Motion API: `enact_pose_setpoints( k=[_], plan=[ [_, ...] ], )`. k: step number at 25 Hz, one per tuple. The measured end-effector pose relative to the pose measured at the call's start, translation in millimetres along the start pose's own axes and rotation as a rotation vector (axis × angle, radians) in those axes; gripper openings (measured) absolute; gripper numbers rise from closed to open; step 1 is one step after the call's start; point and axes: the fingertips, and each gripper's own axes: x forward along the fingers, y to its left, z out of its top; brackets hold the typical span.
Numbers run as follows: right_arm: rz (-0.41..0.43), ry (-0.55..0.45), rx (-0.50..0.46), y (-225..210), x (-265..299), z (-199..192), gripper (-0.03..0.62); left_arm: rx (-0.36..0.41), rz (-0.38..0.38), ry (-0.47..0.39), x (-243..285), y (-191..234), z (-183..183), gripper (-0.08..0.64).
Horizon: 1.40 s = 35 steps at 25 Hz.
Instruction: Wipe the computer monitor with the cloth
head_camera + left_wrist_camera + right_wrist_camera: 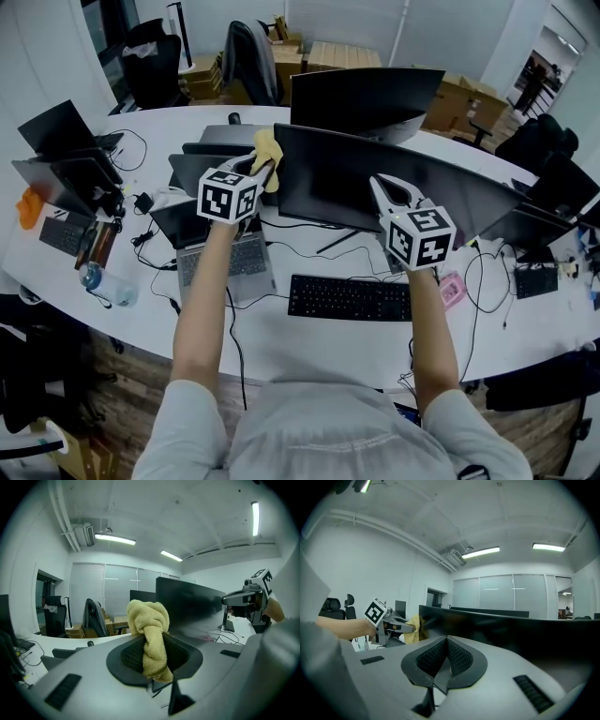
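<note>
Grippers: we are holding two, one in each hand, each carrying a cube with square markers.
Left gripper (265, 167): its jaws are clamping one crumpled yellow terry cloth (149, 630), which is bulging out above the tips.
Cloth's place: we are holding it up at the upper left corner of the nearer monitor; we cannot tell whether it is touching the screen.
Right gripper (382, 185): its jaws are pressing together with nothing between them, and it is hovering in front of the same screen, near its middle.
Monitors: we are counting two at the middle of the desk, a wide curved dark monitor (375, 192) close to us and a second dark monitor (366, 98) behind it.
Keyboard: one flat black keyboard (349, 298) is lying below the nearer monitor.
Desk: one curved white desk (309, 347) is carrying everything.
</note>
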Motion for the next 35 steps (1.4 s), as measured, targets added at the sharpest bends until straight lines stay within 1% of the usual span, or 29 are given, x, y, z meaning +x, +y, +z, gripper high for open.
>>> enact_pose_setpoints(
  k=[7, 12, 14, 25, 35],
  plan=[
    [-0.001, 0.029, 0.009, -1.3, 6.8, -18.8, 0.025, -0.033, -0.011, 0.058, 9.9, -0.1, -37.0, 0.092],
    [0.006, 0.052, -0.031, 1.1, 7.8, -35.0, 0.025, -0.064, -0.019, 0.087, 18.8, -1.4, -65.4, 0.092],
    [0.011, 0.058, -0.034, 2.0, 8.4, -41.5, 0.025, -0.080, -0.020, 0.099, 23.0, -1.5, -77.0, 0.092],
    [0.008, 0.115, 0.009, -3.4, 14.6, -82.3, 0.025, -0.160, -0.023, 0.193, 42.8, -2.7, -150.5, 0.092],
    [0.004, 0.152, 0.051, -3.9, 22.9, -114.9, 0.025, -0.216, -0.026, 0.257, 58.7, 0.2, -203.7, 0.092]
  ],
)
